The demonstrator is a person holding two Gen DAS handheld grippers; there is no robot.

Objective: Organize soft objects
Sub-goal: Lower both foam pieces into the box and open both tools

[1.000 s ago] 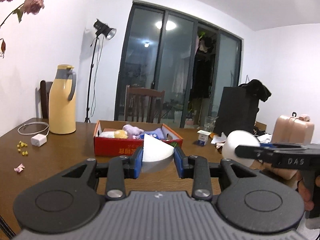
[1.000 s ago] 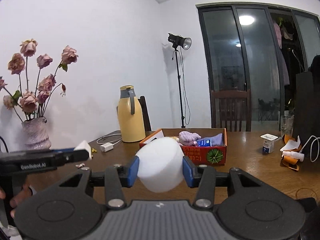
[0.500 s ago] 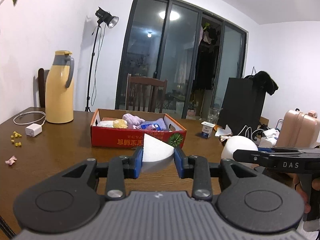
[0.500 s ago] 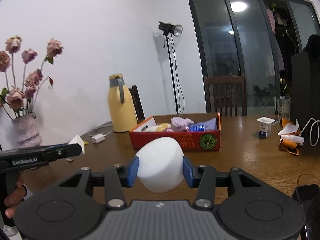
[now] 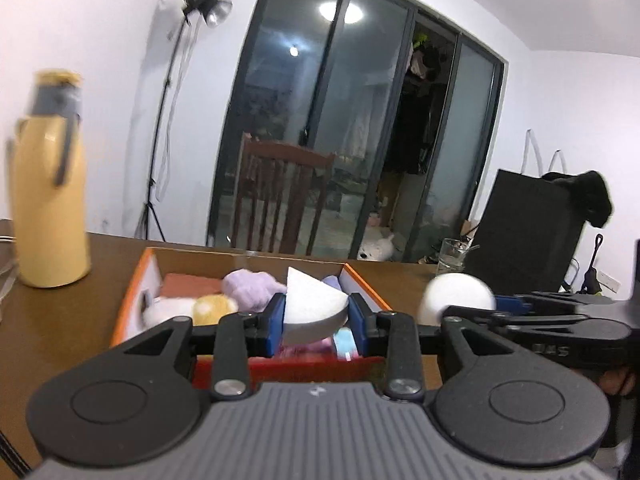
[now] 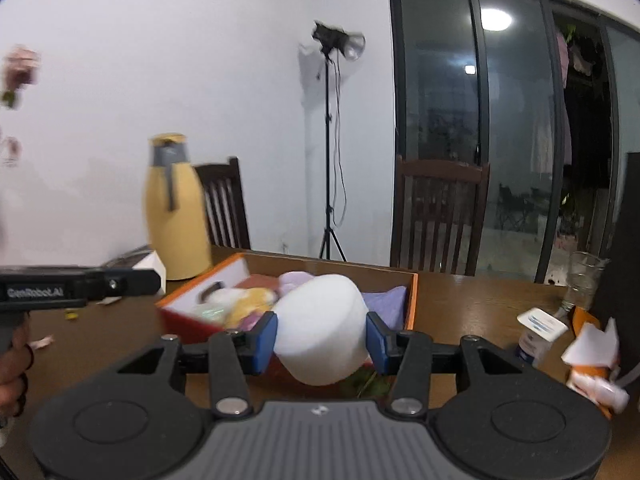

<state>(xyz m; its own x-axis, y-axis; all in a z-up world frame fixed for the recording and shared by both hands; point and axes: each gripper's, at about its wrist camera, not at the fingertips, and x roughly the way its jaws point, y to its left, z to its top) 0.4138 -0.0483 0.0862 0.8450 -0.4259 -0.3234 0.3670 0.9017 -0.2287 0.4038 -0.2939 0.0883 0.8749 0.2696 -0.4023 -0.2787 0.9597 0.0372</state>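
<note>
White foam wedge [image 5: 314, 312], flat face up and point aimed away, sits pinched in the left claw [image 5: 316, 318] over the near end of the red-and-orange box [image 5: 132, 300]. The right claw [image 6: 321, 338] squeezes a round white foam cylinder [image 6: 322, 336] before the same box. Inside lie a lilac plush [image 5: 250, 290], a yellow plush [image 5: 210, 308] and a purple cloth [image 6: 386, 300].

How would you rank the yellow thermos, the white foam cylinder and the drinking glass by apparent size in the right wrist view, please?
1. White foam cylinder and yellow thermos: they fill similar areas, so I won't rank them; the cylinder, clamped in the right tool, sits nearest the camera, which inflates it.
2. Drinking glass, clearly smallest.
</note>
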